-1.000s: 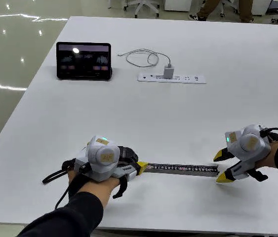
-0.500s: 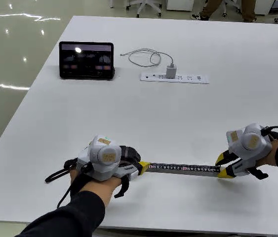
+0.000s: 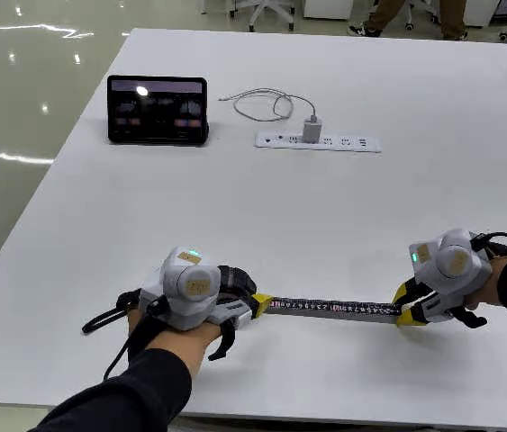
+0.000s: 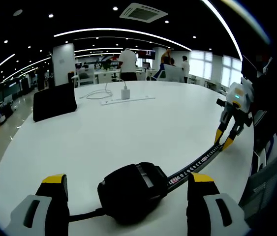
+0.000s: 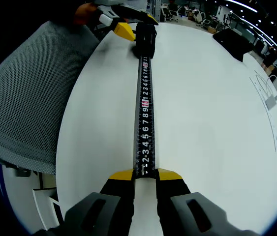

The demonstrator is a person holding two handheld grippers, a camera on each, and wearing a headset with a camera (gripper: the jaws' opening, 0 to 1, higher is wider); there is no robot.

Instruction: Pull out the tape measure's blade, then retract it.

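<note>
The black tape measure case (image 3: pixel 235 286) lies on the white table (image 3: pixel 325 225) between the jaws of my left gripper (image 3: pixel 255 306). In the left gripper view the case (image 4: pixel 133 191) has a gap to the yellow-tipped jaw on each side, so that gripper (image 4: pixel 128 179) stands open around it. The dark numbered blade (image 3: pixel 334 308) runs flat along the table to the right. My right gripper (image 3: pixel 404 306) is shut on the blade's end. In the right gripper view the blade (image 5: pixel 144 113) stretches from my pinched jaws (image 5: pixel 145 174) away to the case (image 5: pixel 145 37).
A dark tablet (image 3: pixel 157 110) stands at the back left. A white power strip (image 3: pixel 318 141) with a charger and looped cable (image 3: pixel 262 103) lies behind the work. The table's near edge runs just below both grippers. A grey mesh chair (image 5: pixel 25 98) sits beside that edge.
My right gripper, open beside the blade's end a second ago, has shut on it. The left gripper and the case have stayed put.
</note>
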